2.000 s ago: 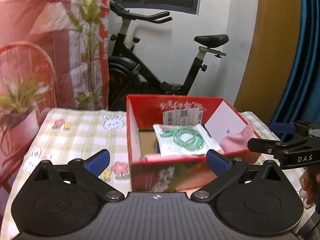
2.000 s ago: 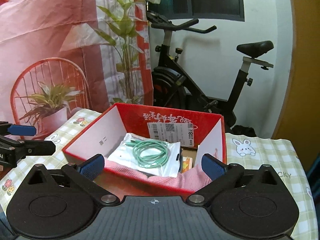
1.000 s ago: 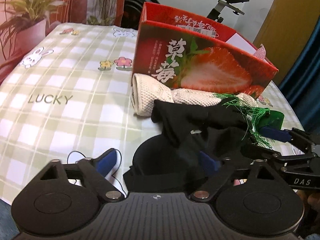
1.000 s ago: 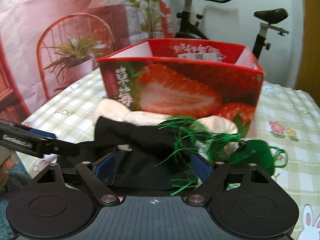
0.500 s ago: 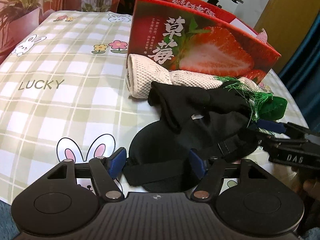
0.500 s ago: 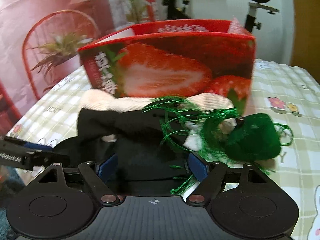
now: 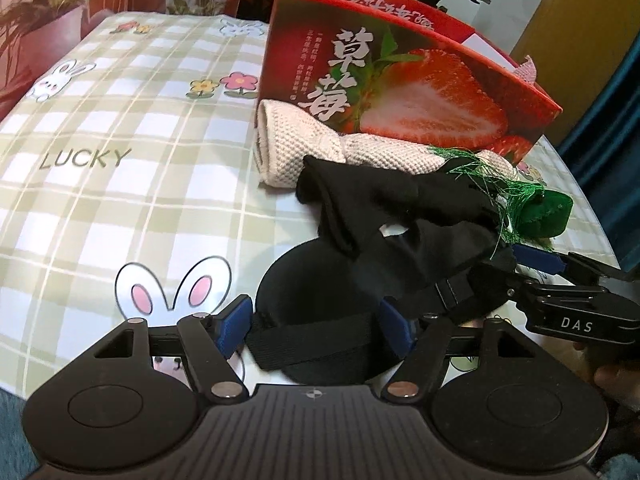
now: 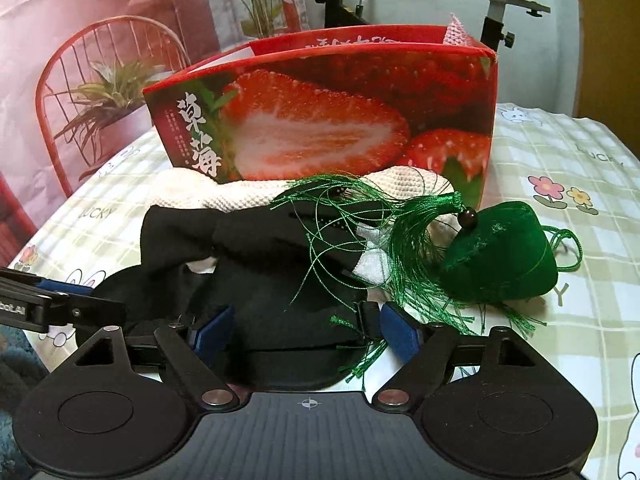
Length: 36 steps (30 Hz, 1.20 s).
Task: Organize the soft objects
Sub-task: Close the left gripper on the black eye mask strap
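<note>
Matt black cloth eye mask point(image 7: 320, 280) lies at lower centre, its strap elastic. The cream towel point(image 7: 296, 148) looks coarse, waffle-knit. The green pouch point(image 8: 500, 256) seems velvety, with shiny silky tassel threads point(image 8: 360, 216). The strawberry box point(image 8: 328, 120) is glossy printed cardboard.

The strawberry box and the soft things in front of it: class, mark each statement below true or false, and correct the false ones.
1. The cream cloth lies against the strawberry box. True.
2. The green pouch sits inside the box. False: it lies on the tablecloth, in front of the box.
3. The left hand-held gripper has its jaws on either side of the black eye mask. True.
4. Green tassel threads trail over the black cloth. True.
5. The tablecloth is plain white. False: it is checked, with rabbits, flowers and "LUCKY".
</note>
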Tool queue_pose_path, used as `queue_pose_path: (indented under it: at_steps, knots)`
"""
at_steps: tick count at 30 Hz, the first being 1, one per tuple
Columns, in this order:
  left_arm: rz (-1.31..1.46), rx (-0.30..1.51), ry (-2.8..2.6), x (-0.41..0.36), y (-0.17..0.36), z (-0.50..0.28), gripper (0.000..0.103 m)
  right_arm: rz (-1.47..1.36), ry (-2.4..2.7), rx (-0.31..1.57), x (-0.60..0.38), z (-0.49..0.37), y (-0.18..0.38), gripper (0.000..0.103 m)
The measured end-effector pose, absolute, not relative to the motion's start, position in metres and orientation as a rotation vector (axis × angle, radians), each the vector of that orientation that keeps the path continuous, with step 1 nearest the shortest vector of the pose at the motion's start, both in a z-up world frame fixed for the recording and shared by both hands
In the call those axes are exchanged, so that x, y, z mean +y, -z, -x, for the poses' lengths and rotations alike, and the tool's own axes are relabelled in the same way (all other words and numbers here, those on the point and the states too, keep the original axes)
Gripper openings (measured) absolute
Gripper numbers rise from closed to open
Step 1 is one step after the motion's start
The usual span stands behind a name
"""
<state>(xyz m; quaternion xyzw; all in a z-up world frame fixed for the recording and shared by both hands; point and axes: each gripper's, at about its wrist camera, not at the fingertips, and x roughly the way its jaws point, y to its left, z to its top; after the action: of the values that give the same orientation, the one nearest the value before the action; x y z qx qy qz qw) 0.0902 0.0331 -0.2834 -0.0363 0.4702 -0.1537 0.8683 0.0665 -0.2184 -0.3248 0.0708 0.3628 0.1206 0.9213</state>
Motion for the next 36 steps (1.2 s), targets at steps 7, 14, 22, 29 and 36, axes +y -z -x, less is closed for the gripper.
queue_pose_path:
  at_steps: [7, 14, 22, 29, 36]
  knots:
    - [0.045, 1.003, 0.305, 0.030, 0.283, -0.088, 0.073, -0.142, -0.245, 0.752, -0.219, -0.067, 0.325, 0.079]
    - [0.047, 1.014, 0.300, 0.035, 0.282, -0.086, 0.073, -0.142, -0.246, 0.753, -0.220, -0.066, 0.325, 0.079]
    - [-0.035, 0.984, 0.321, 0.023, 0.284, -0.085, 0.039, -0.151, -0.248, 0.757, -0.219, -0.065, 0.326, 0.079]
    - [0.032, 0.955, 0.329, 0.034, 0.286, -0.088, 0.020, -0.166, -0.248, 0.758, -0.220, -0.065, 0.325, 0.079]
    - [0.081, 0.939, 0.317, 0.045, 0.273, -0.105, 0.013, -0.183, -0.266, 0.761, -0.220, -0.063, 0.323, 0.078]
